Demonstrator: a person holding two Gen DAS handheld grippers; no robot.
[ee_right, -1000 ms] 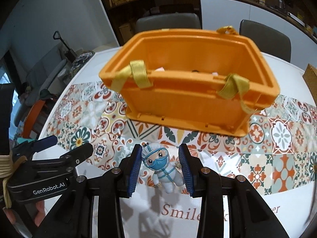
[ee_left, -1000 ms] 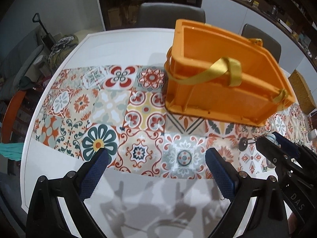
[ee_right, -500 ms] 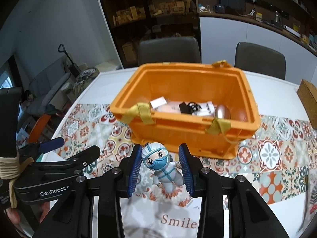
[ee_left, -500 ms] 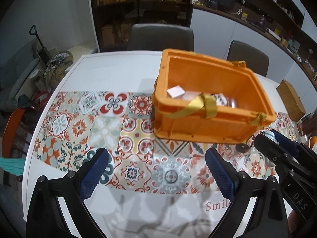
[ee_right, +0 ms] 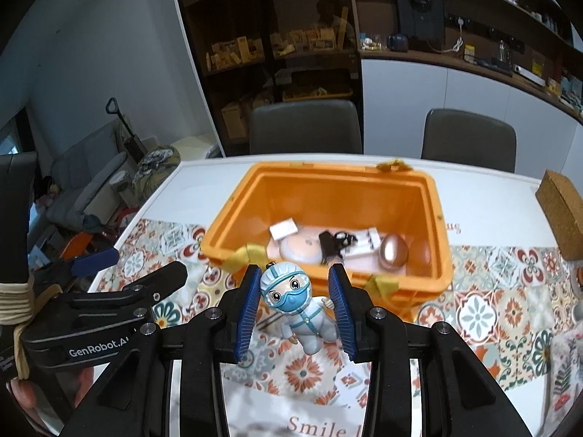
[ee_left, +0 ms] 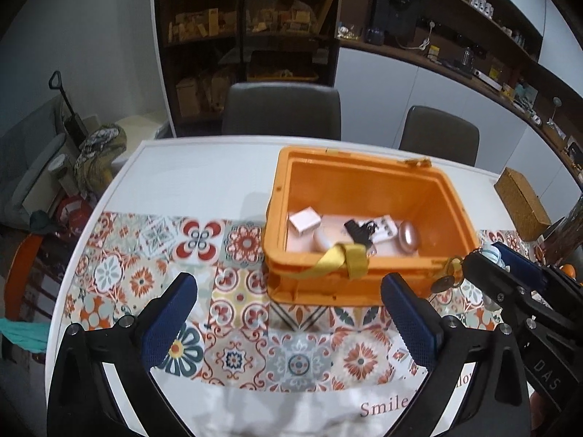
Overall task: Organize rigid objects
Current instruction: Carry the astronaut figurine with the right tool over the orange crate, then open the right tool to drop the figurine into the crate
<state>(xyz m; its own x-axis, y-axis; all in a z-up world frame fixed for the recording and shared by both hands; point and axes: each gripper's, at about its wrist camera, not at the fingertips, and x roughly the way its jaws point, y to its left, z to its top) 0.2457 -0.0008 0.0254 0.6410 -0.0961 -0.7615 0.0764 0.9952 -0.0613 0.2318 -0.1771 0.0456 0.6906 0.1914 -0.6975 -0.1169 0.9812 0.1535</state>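
Note:
An orange bin (ee_left: pixel 364 284) (ee_right: pixel 433 196) with yellow straps stands on the patterned tablecloth. Inside lie a white box (ee_left: pixel 305 220), a round pink case (ee_right: pixel 302 247), a black item (ee_right: pixel 329 242), a white card and a bronze egg shape (ee_right: pixel 393 251). My right gripper (ee_right: pixel 295 300) is shut on a small figure in a blue-white suit with goggles and mask (ee_right: pixel 295 298), held above the cloth just in front of the bin. It also shows in the left wrist view (ee_left: pixel 488 260). My left gripper (ee_left: pixel 288 313) is open and empty, left of the right one.
The white table carries a tiled-pattern cloth (ee_left: pixel 145 269). A woven brown box (ee_right: pixel 563 215) stands at the right edge. Two grey chairs (ee_right: pixel 306 127) stand behind the table, with shelves beyond. Clutter sits on the floor at the left.
Both grippers have risen and pulled back, so the bin looks smaller and its inside shows. The figure stays held in my right gripper.

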